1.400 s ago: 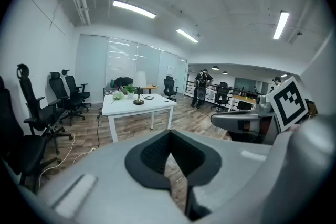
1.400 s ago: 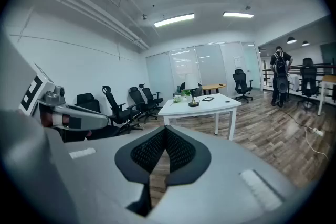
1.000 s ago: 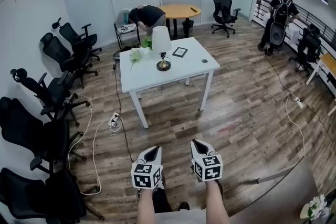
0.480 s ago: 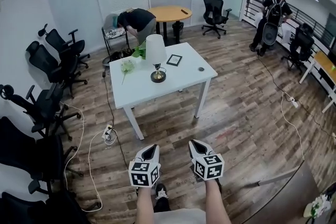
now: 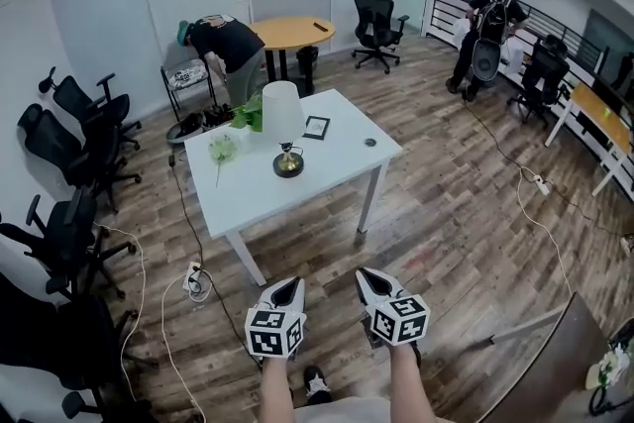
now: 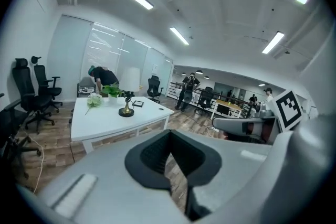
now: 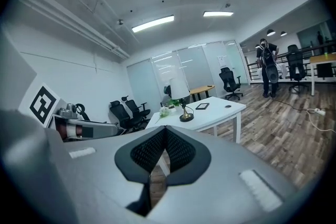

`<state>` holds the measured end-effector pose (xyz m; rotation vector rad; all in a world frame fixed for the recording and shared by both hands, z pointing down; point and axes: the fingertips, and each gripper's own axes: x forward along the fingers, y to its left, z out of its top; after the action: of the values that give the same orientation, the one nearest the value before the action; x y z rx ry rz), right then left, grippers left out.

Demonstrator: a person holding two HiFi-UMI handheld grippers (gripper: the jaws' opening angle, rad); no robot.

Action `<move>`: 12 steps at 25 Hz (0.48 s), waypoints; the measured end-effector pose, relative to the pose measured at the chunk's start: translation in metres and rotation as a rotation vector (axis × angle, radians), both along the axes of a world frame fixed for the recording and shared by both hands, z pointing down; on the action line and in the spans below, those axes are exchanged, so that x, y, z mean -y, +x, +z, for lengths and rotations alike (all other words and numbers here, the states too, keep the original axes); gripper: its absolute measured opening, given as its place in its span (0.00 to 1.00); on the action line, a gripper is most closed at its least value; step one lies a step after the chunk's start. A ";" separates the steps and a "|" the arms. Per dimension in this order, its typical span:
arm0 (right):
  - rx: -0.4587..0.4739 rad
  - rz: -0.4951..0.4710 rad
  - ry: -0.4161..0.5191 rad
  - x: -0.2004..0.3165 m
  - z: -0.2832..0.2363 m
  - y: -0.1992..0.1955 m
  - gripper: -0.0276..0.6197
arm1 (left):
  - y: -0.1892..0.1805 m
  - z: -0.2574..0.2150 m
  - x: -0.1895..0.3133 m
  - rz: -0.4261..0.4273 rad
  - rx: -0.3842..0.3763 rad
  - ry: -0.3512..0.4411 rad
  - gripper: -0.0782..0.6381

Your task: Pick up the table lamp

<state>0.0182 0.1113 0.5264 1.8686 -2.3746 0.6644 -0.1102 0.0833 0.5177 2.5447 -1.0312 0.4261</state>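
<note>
The left tongs (image 5: 288, 284) are held low in front of the person. Their tips are pressed together on nothing, and the left gripper view shows the pads meeting at a point with only floor behind them.

Almost dead ahead of them, and well apart, stands the white bench (image 5: 327, 165). On it is the table lamp (image 5: 283, 126), upright, so its long axis is vertical: a white shade over a thin stem and a round brass-coloured base (image 5: 287, 164). On the bench to the left of the lamp lies a spray of pale flowers (image 5: 222, 149). A small dark frame (image 5: 316, 127) lies flat just to the lamp's right and a little farther from the tongs.

The right tongs (image 5: 369, 274) sit beside the left pair at about the same height, likewise closed and empty. From them the lamp lies ahead and somewhat to the left, and in the right gripper view it shows just above the joined tips.

The left pair looks slightly the nearer, but both are far out of reach. The approach is probably the step in hand. The tongs will likely have to be carried forward to the bench and spread. They would then close across the stem from the side, with care for the top-heavy shade.
</note>
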 end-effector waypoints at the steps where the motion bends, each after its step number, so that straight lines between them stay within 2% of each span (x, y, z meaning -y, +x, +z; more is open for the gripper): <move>1: 0.005 -0.005 -0.006 0.006 0.003 -0.006 0.08 | -0.004 0.002 0.006 0.022 0.007 -0.001 0.11; 6: 0.018 -0.027 -0.057 0.016 0.025 -0.035 0.08 | -0.034 0.017 0.025 0.060 0.038 -0.026 0.11; 12: 0.037 0.013 -0.056 0.028 0.027 -0.028 0.08 | -0.034 0.021 0.042 0.062 0.032 -0.019 0.11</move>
<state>-0.0102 0.0829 0.5536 1.8670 -2.3422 0.7644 -0.1444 0.0411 0.5385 2.5660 -0.9567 0.4923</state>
